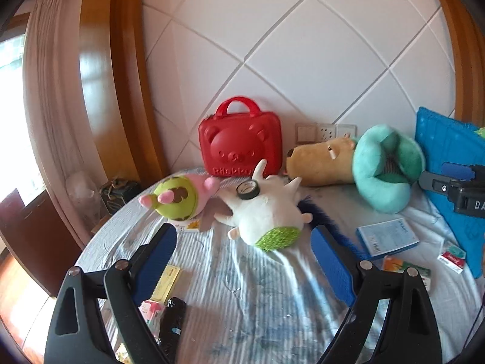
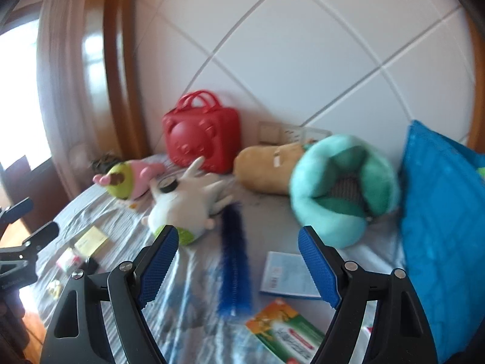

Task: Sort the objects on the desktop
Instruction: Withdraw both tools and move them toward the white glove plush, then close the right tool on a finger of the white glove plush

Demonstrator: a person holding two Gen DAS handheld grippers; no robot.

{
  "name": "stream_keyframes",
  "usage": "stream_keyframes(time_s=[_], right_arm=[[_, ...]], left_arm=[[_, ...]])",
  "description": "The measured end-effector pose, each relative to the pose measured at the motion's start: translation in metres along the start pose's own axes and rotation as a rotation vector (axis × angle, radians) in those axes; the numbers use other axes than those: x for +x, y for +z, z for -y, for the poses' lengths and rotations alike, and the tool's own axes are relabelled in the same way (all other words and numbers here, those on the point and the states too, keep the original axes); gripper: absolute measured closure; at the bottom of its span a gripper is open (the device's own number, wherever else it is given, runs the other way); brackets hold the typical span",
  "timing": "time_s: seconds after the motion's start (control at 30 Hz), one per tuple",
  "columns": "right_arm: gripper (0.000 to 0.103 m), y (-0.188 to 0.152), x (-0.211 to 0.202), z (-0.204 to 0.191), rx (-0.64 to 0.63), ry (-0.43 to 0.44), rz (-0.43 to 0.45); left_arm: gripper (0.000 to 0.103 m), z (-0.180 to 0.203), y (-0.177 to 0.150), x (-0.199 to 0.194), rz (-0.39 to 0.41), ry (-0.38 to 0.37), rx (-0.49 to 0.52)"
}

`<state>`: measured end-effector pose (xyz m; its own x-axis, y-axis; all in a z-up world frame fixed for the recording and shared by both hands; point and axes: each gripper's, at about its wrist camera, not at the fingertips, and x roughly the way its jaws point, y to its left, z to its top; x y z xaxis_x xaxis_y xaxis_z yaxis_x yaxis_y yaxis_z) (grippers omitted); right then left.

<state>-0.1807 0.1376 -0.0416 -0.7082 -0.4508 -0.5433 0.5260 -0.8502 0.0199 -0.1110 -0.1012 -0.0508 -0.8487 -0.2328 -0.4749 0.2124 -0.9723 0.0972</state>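
Your left gripper (image 1: 244, 261) and right gripper (image 2: 238, 265) gape wide, empty, over the cloth-covered table (image 1: 257, 288); three plush toys and one red case (image 1: 241, 148) line its far edge, below the white diamond-panelled wall (image 1: 303, 45).

You're looking at a red case (image 1: 241, 148) with an embossed bear face, a white plush (image 1: 266, 212) with a green textured patch, and a green-and-pink plush (image 1: 178, 195). The tan plush (image 1: 321, 163) is wearing a teal ring (image 1: 385, 166). A dark blue brush (image 2: 235, 261) is lying on the pale blue-grey striped cloth (image 1: 242, 288). Also showing: a light blue box (image 1: 386, 238), a bright blue quilted panel (image 2: 442, 236), a green-and-orange box (image 2: 285, 333), a yellow card (image 2: 91, 238). Both grippers are showing blue pads (image 2: 159, 261) on black frames.
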Motion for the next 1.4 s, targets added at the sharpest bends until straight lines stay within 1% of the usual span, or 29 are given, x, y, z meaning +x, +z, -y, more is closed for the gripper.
stream_keyframes(time_s=[0.07, 0.17, 0.3, 0.4, 0.47, 0.57, 0.6, 0.67, 0.73, 0.77, 0.83, 0.93, 0.97, 1.03, 1.13, 1.2, 1.23, 1.3, 1.33, 1.37, 1.4], right_arm=[[0.021, 0.001, 0.016, -0.014, -0.02, 0.019, -0.02], [0.021, 0.005, 0.036, -0.029, -0.02, 0.018, -0.027], [0.021, 0.019, 0.074, -0.049, 0.005, 0.025, -0.041], [0.021, 0.032, 0.107, -0.061, 0.023, -0.003, -0.068], [0.021, 0.038, 0.128, -0.068, 0.028, -0.006, -0.074], [0.021, 0.041, 0.159, -0.073, 0.028, -0.009, -0.094], [0.021, 0.042, 0.173, -0.073, 0.024, -0.012, -0.108], [0.021, 0.044, 0.197, -0.069, 0.03, 0.012, -0.13], [0.021, 0.044, 0.22, -0.065, 0.034, -0.009, -0.155], [0.021, 0.044, 0.231, -0.061, 0.042, -0.009, -0.171], [0.021, 0.044, 0.257, -0.052, 0.085, -0.009, -0.203], [0.021, 0.046, 0.292, -0.038, 0.155, 0.003, -0.239], [0.021, 0.047, 0.299, -0.036, 0.175, 0.006, -0.247], [0.021, 0.047, 0.321, -0.027, 0.255, 0.036, -0.272], [0.022, 0.044, 0.344, -0.023, 0.313, 0.044, -0.316], [0.026, 0.038, 0.359, -0.021, 0.344, 0.051, -0.341], [0.029, 0.036, 0.364, -0.022, 0.355, 0.055, -0.347], [0.038, 0.035, 0.367, -0.022, 0.368, 0.072, -0.32], [0.046, 0.035, 0.368, -0.023, 0.365, 0.081, -0.313], [0.059, 0.036, 0.368, -0.025, 0.361, 0.093, -0.309], [0.062, 0.037, 0.367, -0.028, 0.35, 0.096, -0.308]], left_arm=[[0.012, -0.006, -0.004, 0.015, -0.015, -0.024, 0.014], [0.012, -0.016, -0.005, 0.041, -0.035, -0.056, 0.033], [0.012, -0.033, 0.005, 0.071, -0.018, -0.105, 0.042], [0.012, -0.045, 0.014, 0.097, 0.003, -0.116, 0.059], [0.012, -0.053, 0.018, 0.114, 0.017, -0.123, 0.058], [0.012, -0.058, 0.02, 0.143, -0.013, -0.125, 0.051], [0.012, -0.058, 0.02, 0.153, -0.025, -0.127, 0.05], [0.012, -0.058, 0.019, 0.164, -0.044, -0.124, 0.041], [0.012, -0.056, 0.019, 0.173, -0.045, -0.147, 0.036], [0.012, -0.053, 0.02, 0.179, -0.044, -0.139, 0.052], [0.012, -0.049, 0.021, 0.188, -0.041, -0.127, 0.075], [0.012, -0.049, 0.02, 0.201, -0.052, -0.131, 0.069], [0.012, -0.05, 0.019, 0.205, -0.057, -0.133, 0.063], [0.012, -0.052, 0.015, 0.21, -0.07, -0.14, 0.052], [0.012, -0.054, 0.008, 0.215, -0.088, -0.138, 0.069], [0.012, -0.055, 0.004, 0.218, -0.093, -0.134, 0.087], [0.012, -0.056, 0.002, 0.219, -0.093, -0.13, 0.097], [0.012, -0.06, -0.001, 0.224, -0.098, -0.12, 0.102], [0.012, -0.062, -0.002, 0.226, -0.102, -0.119, 0.098], [0.012, -0.065, -0.003, 0.23, -0.109, -0.118, 0.091], [0.012, -0.067, -0.005, 0.234, -0.122, -0.119, 0.083]])
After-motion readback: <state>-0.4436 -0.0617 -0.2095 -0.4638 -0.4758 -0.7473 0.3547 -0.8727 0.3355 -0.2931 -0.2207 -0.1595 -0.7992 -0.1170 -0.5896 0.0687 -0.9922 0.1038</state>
